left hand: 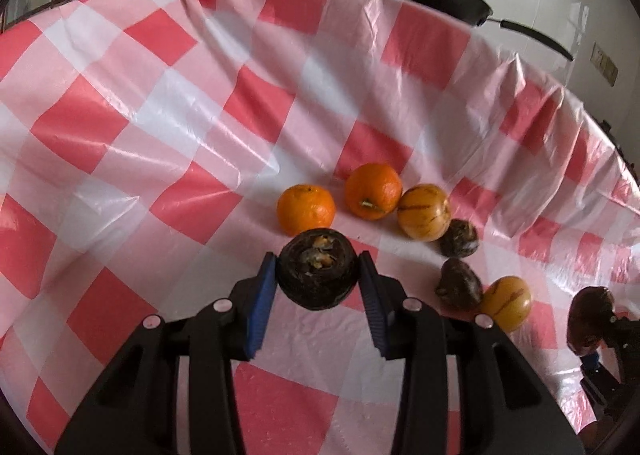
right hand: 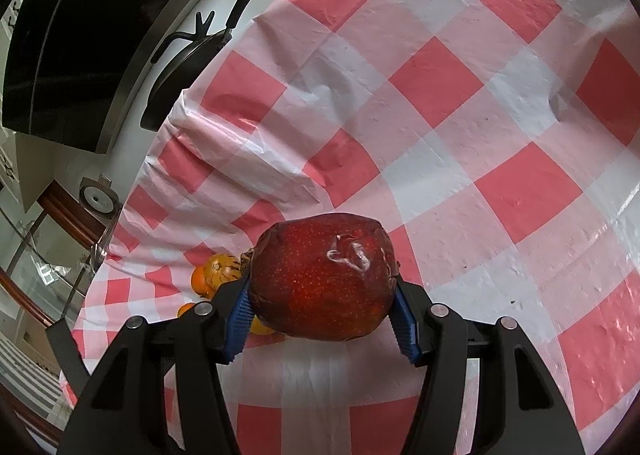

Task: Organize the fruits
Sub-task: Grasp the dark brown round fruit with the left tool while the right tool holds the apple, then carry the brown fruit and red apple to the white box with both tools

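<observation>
Item, two fruits in hand: our left gripper (left hand: 318,275) clamps a dark fruit (left hand: 318,269) just near of the oranges (left hand: 306,209), our right gripper (right hand: 322,301) clamps a red apple (right hand: 322,275) over the checked cloth (right hand: 480,135); we should lower each beside its kind, releasing gently.

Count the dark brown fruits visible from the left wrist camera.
3: one dark fruit between the left gripper pads, two on the tablecloth to its right, farther one and nearer one. Others may be hidden.
</observation>
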A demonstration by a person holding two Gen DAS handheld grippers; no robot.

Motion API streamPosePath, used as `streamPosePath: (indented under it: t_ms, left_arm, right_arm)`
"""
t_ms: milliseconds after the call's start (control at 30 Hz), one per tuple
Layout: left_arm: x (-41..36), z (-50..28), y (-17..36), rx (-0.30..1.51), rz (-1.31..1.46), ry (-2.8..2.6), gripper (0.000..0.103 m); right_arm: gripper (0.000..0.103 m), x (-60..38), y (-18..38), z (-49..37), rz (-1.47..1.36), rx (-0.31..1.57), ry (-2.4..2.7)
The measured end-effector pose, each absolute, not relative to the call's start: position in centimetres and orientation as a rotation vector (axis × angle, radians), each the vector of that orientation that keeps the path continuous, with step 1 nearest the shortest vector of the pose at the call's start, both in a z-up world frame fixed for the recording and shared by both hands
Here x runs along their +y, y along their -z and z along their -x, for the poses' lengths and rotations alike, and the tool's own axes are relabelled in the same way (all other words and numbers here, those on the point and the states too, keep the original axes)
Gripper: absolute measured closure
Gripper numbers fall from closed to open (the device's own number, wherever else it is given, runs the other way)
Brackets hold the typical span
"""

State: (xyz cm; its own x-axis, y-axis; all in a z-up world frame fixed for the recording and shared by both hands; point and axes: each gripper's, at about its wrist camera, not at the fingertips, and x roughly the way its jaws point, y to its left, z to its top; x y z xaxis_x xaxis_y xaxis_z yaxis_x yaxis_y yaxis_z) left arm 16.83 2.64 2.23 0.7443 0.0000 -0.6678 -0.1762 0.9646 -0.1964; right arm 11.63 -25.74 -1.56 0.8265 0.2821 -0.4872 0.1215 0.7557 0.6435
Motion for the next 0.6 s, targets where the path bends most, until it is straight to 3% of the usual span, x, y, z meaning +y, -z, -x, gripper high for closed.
streamPosePath:
  t_ms: [333,600]
  left_arm:
    - [3.3,-14.9,-3.0,0.661,0.281,-0.111,0.062]
    - [4.6,-8.9,-3.4,0.629,0.327,-0.104,0.062]
  right_arm:
    - [0.045,-25.7,1.5,-11.8,-0.705,0.605,-0.119]
    - [0.045,-24.8,0.8,-10.9,-0.645,0.586,-0.146]
